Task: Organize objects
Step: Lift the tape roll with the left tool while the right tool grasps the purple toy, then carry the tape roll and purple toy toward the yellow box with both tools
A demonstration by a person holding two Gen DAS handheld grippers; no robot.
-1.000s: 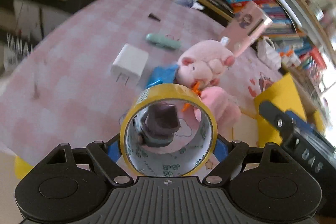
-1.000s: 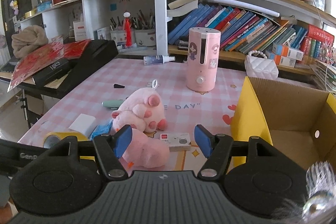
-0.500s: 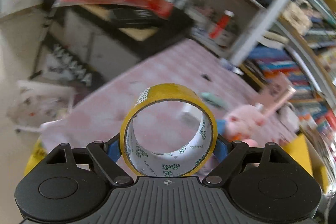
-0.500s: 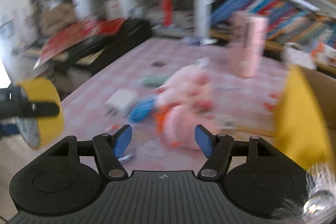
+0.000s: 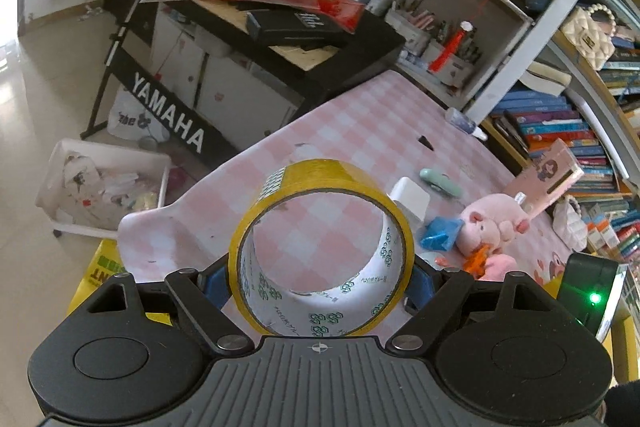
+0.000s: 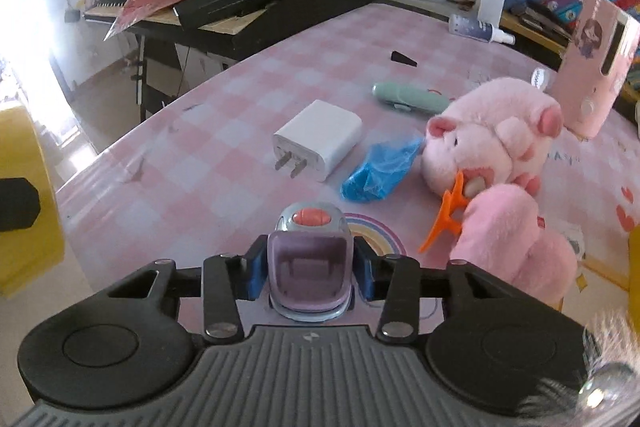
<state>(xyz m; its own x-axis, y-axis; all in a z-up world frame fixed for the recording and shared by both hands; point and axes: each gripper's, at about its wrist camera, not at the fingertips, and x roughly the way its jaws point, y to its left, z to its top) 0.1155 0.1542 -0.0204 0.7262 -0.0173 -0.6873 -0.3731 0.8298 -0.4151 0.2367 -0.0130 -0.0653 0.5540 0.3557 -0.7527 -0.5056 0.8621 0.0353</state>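
The left hand-held gripper (image 5: 320, 283) grasps a roll of yellow tape (image 5: 320, 247) above the worktop (image 5: 352, 131) edge. The right hand-held gripper (image 6: 307, 273) is clenched on a small purple toy (image 6: 307, 263), near the white charger (image 6: 320, 139) and pink plush pig (image 6: 488, 135).

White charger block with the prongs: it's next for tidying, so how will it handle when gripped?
The white charger looks rigid and boxy, so it probably won't roll. Its smooth glossy sides may slip. It lies flat, so a gripper likely must straddle its sides.
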